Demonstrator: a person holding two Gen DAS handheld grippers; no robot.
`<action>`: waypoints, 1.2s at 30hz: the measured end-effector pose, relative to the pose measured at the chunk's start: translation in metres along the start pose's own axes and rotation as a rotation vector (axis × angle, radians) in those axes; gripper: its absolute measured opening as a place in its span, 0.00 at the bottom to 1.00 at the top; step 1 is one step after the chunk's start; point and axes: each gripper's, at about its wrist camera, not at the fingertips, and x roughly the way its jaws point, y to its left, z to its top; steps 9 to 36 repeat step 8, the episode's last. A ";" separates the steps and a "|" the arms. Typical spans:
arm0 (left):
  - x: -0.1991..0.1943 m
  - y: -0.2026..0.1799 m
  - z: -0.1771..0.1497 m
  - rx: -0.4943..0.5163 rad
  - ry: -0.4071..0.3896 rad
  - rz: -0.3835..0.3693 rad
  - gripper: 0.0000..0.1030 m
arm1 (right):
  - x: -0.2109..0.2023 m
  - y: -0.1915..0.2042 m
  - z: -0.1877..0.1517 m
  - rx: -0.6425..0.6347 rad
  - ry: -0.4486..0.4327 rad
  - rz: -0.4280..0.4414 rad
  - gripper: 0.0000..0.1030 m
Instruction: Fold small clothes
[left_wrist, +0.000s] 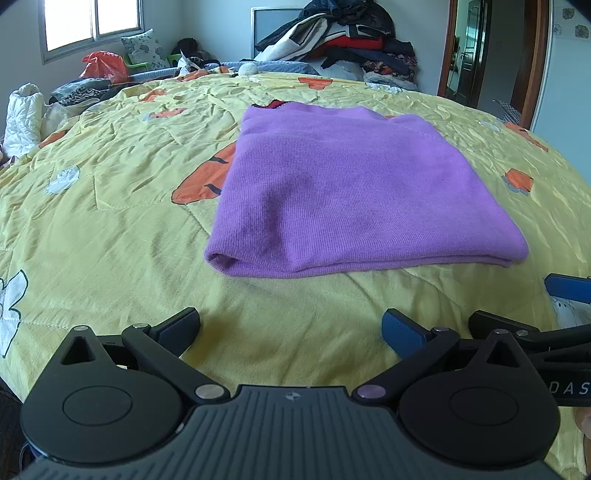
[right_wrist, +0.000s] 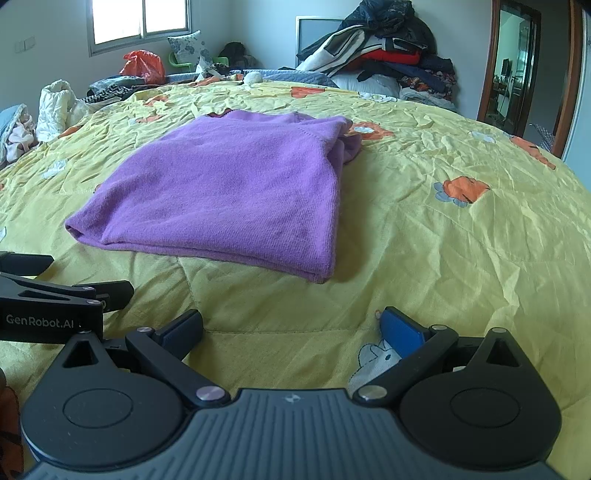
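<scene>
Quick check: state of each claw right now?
Left claw: open, holding nothing, short of the purple garment.
Right claw: open, holding nothing.

Right wrist view: the left gripper (right_wrist: 74, 291) body bears the white marking "GenRobot.AI". Left wrist view: the right gripper (left_wrist: 554, 295) body shows the white letters "DAS", cut off at the frame edge.

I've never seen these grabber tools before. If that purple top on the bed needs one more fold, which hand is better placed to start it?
Probably the left. The left gripper faces the purple top almost head-on, near its front folded edge. From the right gripper, the top lies off to one side. Both are open and empty.
</scene>
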 end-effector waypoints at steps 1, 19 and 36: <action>0.000 0.000 0.000 0.001 0.000 -0.001 1.00 | -0.001 -0.002 0.000 0.009 -0.007 0.008 1.00; 0.001 0.000 0.000 0.005 0.002 -0.006 1.00 | -0.003 -0.009 0.001 0.038 -0.016 0.018 1.00; 0.001 0.000 0.000 0.005 0.002 -0.006 1.00 | -0.003 -0.009 0.001 0.038 -0.016 0.018 1.00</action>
